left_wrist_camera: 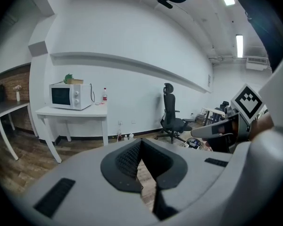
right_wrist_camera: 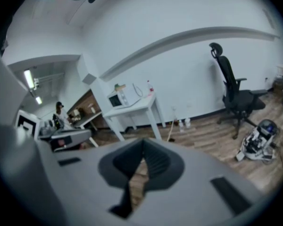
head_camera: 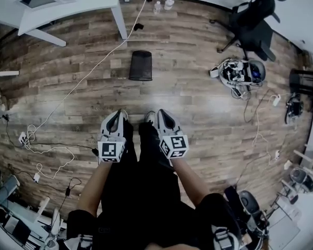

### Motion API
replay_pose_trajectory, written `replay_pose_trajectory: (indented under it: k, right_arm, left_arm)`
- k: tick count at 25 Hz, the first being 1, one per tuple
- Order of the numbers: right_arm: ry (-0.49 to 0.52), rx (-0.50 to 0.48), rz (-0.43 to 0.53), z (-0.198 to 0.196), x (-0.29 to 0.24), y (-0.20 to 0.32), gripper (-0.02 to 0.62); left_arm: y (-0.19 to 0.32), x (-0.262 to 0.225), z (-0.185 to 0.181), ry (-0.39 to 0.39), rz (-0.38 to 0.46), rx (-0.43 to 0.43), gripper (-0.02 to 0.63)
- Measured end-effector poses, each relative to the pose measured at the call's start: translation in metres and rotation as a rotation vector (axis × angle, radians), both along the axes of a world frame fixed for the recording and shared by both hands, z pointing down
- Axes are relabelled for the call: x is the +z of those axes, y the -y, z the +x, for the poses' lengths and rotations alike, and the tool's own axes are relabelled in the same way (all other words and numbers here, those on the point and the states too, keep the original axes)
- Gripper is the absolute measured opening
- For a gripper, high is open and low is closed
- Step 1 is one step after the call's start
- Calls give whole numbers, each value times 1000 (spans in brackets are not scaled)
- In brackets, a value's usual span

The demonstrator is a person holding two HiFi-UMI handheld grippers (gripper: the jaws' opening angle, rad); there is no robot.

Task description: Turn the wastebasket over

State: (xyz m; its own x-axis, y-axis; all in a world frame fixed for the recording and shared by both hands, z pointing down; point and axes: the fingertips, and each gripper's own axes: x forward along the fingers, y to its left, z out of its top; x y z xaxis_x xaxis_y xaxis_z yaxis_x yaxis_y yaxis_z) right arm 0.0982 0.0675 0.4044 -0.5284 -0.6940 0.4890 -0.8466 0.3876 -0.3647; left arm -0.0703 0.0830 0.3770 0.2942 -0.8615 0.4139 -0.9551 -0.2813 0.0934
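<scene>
The black mesh wastebasket [head_camera: 141,65] sits on the wood floor in the upper centre of my head view, just right of a leg of the white table [head_camera: 94,4]. I cannot tell which end is up. Well below it, at mid-frame, I have the left gripper [head_camera: 116,116] and the right gripper [head_camera: 163,115] side by side, both aimed toward it and well apart from it. Each has its jaws pressed together with nothing between them. An office chair [head_camera: 255,17] stands at upper right.
</scene>
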Motion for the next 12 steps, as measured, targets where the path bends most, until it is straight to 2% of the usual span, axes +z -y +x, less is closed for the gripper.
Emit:
replay_pose_trajectory:
  k: [4, 8, 12]
  right_arm:
    - [-20, -21, -31, 3, 37, 22, 32]
    - [-37, -20, -60, -2, 77, 38, 32]
    - [-55, -28, -80, -15, 108, 50, 32]
  left_arm:
    - [18, 36, -7, 23, -31, -30, 31]
    - [31, 77, -15, 45, -69, -19, 31]
    - [41, 112, -25, 2, -110, 7, 31]
